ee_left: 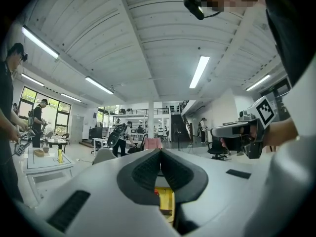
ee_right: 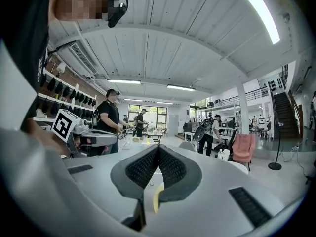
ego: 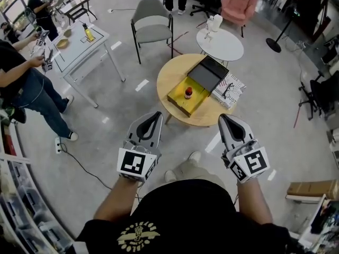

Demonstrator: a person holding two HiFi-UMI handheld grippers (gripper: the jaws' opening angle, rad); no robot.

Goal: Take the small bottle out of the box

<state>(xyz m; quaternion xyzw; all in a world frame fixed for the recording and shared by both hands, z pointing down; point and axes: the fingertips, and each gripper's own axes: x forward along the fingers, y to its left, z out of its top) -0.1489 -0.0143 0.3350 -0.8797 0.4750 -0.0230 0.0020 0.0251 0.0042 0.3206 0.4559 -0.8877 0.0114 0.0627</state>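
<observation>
The person stood well back from the round wooden table [ego: 170,77], and the task's reach looked not yet begun. The left gripper [ego: 153,115] and the right gripper [ego: 224,118] were both held low in front of the body, noses aimed toward the table. To me that read as a ready stance, not a working one. Each had its jaws pressed tight together with nothing caught between them, and both would have to part before either could take anything. The small bottle [ego: 188,92], red-capped, stood upright inside the yellow box [ego: 179,102], toward the end nearest the lid and apart from both grippers. The dark lid [ego: 207,74] was thrown back behind the box, which left the bottle exposed from above. I judged that arrangement was meant to allow a straight lift out with no wall or cover in the way. A magazine [ego: 230,90] lay just beside the box on its right, close enough that a gripper coming in from that side might brush it. The box sat roughly between the two grippers' lines, so either could plausibly go for the bottle. Beyond the wooden table stood a small white table [ego: 225,47] and a grey chair [ego: 152,21], clear of any likely path. Other people were busy at a white desk [ego: 79,49] off to the left.
</observation>
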